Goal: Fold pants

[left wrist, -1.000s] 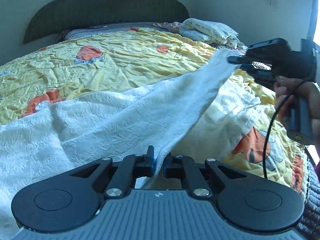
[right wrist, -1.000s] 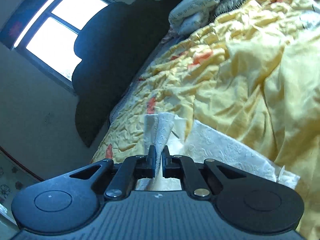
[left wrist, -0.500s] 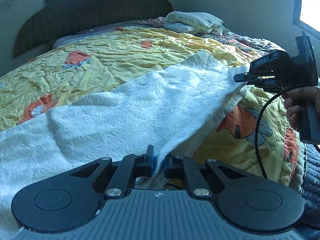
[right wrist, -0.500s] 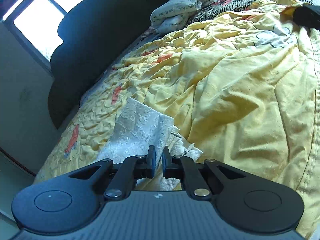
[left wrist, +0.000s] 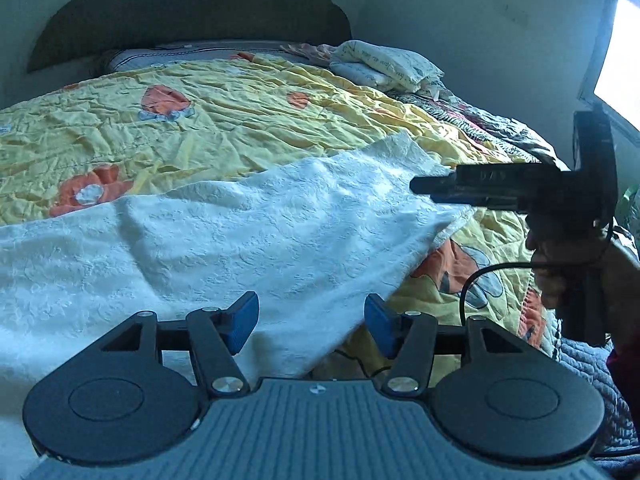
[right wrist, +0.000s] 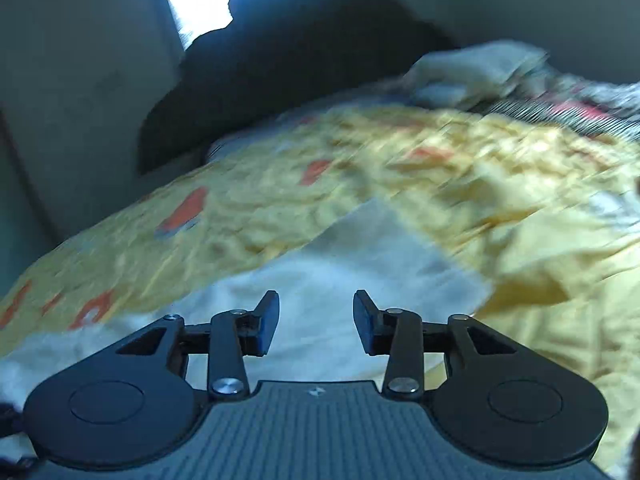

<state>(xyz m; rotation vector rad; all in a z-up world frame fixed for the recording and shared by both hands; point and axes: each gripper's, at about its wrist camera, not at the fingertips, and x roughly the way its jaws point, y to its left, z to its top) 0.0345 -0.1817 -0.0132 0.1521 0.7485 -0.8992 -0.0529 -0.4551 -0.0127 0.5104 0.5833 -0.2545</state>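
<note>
Just ahead of the left gripper (left wrist: 311, 326), the white textured cotton pants (left wrist: 248, 236) lie spread over the yellow quilted bedspread with orange flower prints (left wrist: 224, 120). Its blue-padded jaws stand wide apart with nothing between them, and the near edge of the cloth runs beneath and a little beyond the gap. To this gripper's right, the right gripper (right wrist: 316, 322) hovers at the far corner of the white fabric; its own camera, badly blurred, shows its jaws apart as well, empty, with the pants (right wrist: 332, 264) lying flat in front of and below them.

Judging by how the cloth lies, one fold seems to be laid down: the fabric rests as a broad panel with a lifted edge on the right, where a shadowed gap hints at a layer underneath, though how many layers there are cannot be told. Neither gripper holds anything, so the fabric is resting free. What is probably left is at least one more fold to shorten the long panel, plus some smoothing of the ripple near the left gripper's far left. Beyond both grippers, a pale folded bundle of bedding (left wrist: 384, 66) sits by the dark scalloped headboard (left wrist: 192, 12).
</note>
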